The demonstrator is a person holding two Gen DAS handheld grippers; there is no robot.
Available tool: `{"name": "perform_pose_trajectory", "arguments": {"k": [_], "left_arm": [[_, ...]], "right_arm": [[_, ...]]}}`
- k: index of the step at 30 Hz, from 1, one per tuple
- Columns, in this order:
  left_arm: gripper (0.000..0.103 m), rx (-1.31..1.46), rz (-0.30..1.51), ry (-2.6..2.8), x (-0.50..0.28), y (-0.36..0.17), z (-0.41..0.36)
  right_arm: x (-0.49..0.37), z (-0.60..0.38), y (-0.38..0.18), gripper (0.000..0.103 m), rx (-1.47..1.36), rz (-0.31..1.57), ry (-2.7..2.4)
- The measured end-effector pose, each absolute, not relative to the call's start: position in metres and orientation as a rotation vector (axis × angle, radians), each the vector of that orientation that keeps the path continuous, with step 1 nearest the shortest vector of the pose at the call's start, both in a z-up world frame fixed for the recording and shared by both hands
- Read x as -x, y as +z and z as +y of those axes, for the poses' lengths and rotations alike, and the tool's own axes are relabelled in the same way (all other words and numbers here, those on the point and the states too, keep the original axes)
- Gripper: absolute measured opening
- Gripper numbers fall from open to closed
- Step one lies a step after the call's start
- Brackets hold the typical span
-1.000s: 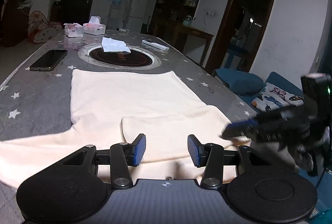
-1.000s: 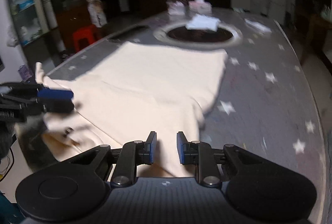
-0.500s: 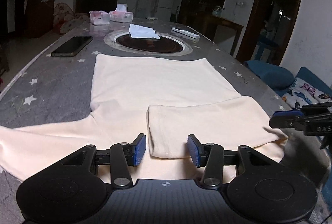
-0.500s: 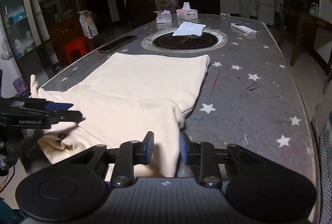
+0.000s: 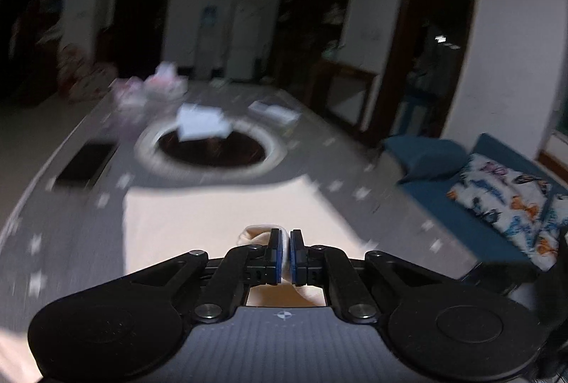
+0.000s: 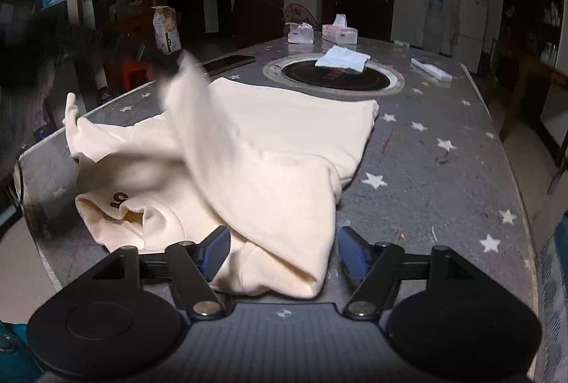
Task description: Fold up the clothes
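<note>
L gripper [image 5: 287, 257]: jaws nearly shut, a fold of the cream sweatshirt [image 6: 269, 148] pinched betw. pads, sleeve end held raised over the body. R gripper [image 6: 280, 253]: jaws wide apart, nothing gripped, folded near edge lying betw. them. Garment is spread on the star-print table [image 6: 443, 170], long axis running away from both grippers. Soft, thick knit; drapes limp, dark print near hem

The left gripper [image 5: 286, 253] is pinching a bunched bit of cream cloth [image 5: 255, 233] between its fingers [image 5: 275, 255], above the blurred bench [image 5: 71, 212].
</note>
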State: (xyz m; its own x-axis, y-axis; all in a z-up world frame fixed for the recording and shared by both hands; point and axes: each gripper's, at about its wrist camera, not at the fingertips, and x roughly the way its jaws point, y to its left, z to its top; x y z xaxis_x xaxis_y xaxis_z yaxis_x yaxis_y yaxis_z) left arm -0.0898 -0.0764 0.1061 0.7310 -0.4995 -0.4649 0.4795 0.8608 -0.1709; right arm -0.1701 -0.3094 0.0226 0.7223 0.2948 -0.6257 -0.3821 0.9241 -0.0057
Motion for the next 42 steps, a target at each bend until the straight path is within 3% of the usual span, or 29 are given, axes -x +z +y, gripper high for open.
{"name": "perform_pose_trajectory", "arguments": {"k": [2,6,17,25,29,30,31,33,42], "left_arm": [[0.005,0.013,0.481,-0.58,0.089,0.126,-0.09],[0.005,-0.008,0.416,-0.651,0.09,0.159,-0.116],[0.002,-0.014,0.348,-0.686,0.104,0.182,-0.124],[0.005,0.008,0.548,-0.595,0.082,0.115,-0.092],[0.016,-0.044,0.64,-0.578,0.066,0.076,-0.105],[0.023,-0.064,0.649,-0.578,0.063,0.067,-0.11],[0.03,-0.085,0.657,-0.575,0.061,0.059,-0.114],[0.034,-0.138,0.658,-0.574,0.063,0.049,-0.123],[0.035,-0.46,0.558,-0.585,0.087,0.026,-0.152]], "right_arm": [[0.168,-0.304,0.021,0.077,0.165,0.641,0.357],[0.16,-0.295,0.019,0.077,0.179,0.601,0.32],[0.161,-0.293,0.013,0.078,0.301,0.533,0.161],[0.167,-0.313,0.007,0.078,0.291,0.561,0.136],[0.17,-0.319,0.005,0.078,0.262,0.579,0.135],[0.171,-0.32,0.005,0.078,0.257,0.581,0.136],[0.171,-0.32,0.005,0.078,0.255,0.582,0.139],[0.171,-0.319,0.005,0.078,0.25,0.584,0.145],[0.17,-0.319,0.005,0.078,0.243,0.586,0.178]]}}
